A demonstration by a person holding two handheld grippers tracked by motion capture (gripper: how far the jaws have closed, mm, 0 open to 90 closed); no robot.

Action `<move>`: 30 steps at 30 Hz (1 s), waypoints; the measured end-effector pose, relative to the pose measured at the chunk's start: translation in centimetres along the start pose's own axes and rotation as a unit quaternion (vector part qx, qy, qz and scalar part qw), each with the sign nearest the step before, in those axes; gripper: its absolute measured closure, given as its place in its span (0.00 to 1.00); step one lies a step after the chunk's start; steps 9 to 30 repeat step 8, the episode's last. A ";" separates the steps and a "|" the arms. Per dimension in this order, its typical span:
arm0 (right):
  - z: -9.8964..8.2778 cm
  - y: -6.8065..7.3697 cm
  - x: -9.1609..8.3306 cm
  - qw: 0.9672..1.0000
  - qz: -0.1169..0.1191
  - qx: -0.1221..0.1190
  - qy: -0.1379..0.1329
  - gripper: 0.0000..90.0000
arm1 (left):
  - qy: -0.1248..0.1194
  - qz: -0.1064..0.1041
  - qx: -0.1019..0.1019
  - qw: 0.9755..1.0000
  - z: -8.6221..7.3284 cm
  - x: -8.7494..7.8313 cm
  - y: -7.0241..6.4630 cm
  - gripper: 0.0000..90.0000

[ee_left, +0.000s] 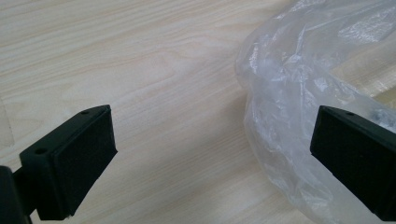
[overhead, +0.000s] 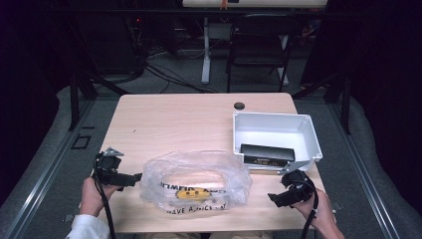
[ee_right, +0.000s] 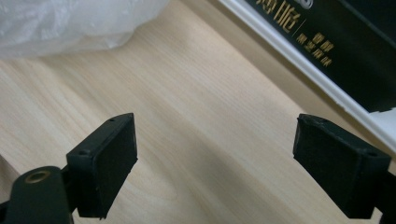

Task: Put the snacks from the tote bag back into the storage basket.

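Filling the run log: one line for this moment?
left gripper: open, at plastic bag | right gripper: open, empty | black box in white bin

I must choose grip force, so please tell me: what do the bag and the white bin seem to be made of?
Bag: thin clear plastic film, glossy, crinkled, tabletop visible through it. White bin: probably rigid moulded plastic, smooth, with straight walls and a rim.

A light wooden table [overhead: 174,119] is seen, with a round cable hole [overhead: 239,105] near its far edge — on it are laid a crumpled clear plastic bag [overhead: 195,180] and a white tray [overhead: 304,130].
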State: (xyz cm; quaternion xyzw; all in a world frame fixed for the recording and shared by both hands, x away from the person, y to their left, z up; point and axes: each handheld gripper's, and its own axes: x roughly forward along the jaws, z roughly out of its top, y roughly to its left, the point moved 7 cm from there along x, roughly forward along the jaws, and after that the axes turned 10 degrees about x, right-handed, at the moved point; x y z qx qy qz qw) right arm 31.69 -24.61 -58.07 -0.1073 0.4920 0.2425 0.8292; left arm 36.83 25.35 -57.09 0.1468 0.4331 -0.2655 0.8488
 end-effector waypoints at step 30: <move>-0.2 -0.6 0.5 1.000 -0.018 -0.010 0.007 0.15 | -0.002 0.004 0.003 1.000 0.1 -0.1 0.1 0.00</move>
